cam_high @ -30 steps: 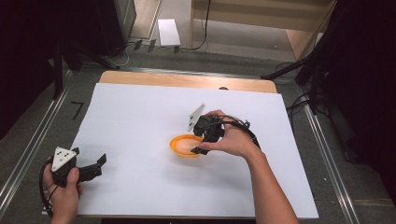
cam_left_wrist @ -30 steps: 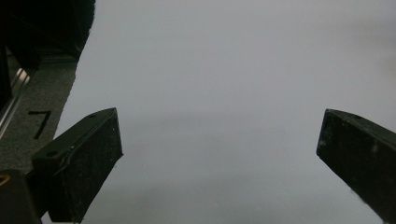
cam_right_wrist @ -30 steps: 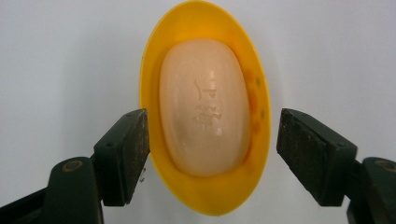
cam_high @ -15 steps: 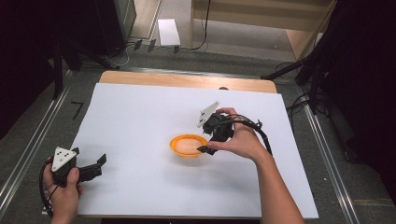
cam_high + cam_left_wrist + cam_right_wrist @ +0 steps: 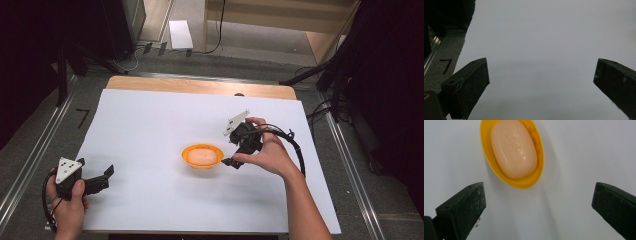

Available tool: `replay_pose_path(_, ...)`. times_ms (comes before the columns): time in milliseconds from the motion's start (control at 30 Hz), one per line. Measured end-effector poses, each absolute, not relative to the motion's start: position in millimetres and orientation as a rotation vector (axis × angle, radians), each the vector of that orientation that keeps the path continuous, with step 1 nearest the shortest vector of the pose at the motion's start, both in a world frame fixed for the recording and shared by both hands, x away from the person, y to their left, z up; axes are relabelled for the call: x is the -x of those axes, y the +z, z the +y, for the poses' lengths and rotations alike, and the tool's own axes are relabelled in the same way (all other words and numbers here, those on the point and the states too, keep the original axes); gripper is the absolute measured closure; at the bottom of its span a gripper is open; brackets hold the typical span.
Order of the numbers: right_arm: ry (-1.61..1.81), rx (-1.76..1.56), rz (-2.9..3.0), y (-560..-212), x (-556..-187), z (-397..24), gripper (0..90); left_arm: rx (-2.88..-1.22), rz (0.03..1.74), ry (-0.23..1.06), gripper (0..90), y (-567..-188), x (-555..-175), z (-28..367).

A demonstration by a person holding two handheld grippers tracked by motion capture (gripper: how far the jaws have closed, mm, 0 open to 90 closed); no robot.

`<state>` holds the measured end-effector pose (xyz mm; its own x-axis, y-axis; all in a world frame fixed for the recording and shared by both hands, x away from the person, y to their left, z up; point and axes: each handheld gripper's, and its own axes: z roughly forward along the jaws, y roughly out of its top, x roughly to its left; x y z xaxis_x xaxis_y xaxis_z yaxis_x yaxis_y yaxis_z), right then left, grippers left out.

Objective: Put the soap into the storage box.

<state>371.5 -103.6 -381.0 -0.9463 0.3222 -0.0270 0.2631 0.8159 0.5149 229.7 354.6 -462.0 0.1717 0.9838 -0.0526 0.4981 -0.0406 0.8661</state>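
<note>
High view: orange soap dish (image 5: 202, 155) mid-bench on white sheet (image 5: 150, 120), pale soap bar (image 5: 202, 154) lying inside. Right hand-held gripper (image 5: 233, 162) just beside dish's right rim, apart from it, not touching as far as visible; jaws wide, have just been opening, nothing between them. Right gripper view: dish (image 5: 512, 153) w/ soap (image 5: 513, 148) ahead of and beyond jaw tips, gap between jaws bare sheet. Left hand-held gripper (image 5: 102, 175) near front-left corner of bench, well apart from dish, released too; left gripper view: wide jaws over plain white sheet (image 5: 536, 50), nothing held.

Progress, judged from layout: soap seated flat in dish, dish upright on bench, right gripper let go → placing step looks done. Left to do, prob: pull right hand clear w/o clipping dish rim, since lower jaw tip sits close to it. No other item on sheet to handle. Whether dish needs moving elsewhere: can't tell.
</note>
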Motion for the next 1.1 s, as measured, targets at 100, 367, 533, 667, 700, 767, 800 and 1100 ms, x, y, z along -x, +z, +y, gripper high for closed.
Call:
replay_pose_path(100, 0.803, -0.523, 2.848, -382, -370, -111, 0.0, -1.653, 1.435, 0.773, 0.5, -462, -230, 355)
replay_pose_path(367, 0.896, -0.634, 2.795, -391, -366, -141, 0.0, -1.651, 1.439, 0.773, 0.5, -462, -230, 354)
replay_pose_path(533, 0.913, -0.694, 2.775, -397, -362, -156, 0.0, -1.654, 1.44, 0.773, 0.5, -462, -230, 354)
replay_pose_path(667, 0.947, -0.734, 2.742, -402, -359, -168, 0.0, -1.656, 1.44, 0.775, 0.5, -462, -230, 354)
replay_pose_path(700, 0.971, -0.77, 2.744, -403, -358, -172, 0.0, -1.656, 1.44, 0.774, 0.5, -462, -230, 354)
replay_pose_path(767, 0.976, -0.793, 2.729, -406, -356, -177, 0.0, -1.656, 1.44, 0.775, 0.5, -462, -230, 354)
replay_pose_path(800, 0.991, -0.799, 2.72, -407, -356, -180, 0.0, -1.656, 1.44, 0.774, 0.5, -462, -230, 354)
replay_pose_path(1100, 1.021, -0.888, 2.639, -421, -346, -202, 0.0, -1.657, 1.441, 0.777, 0.5, -462, -230, 354)
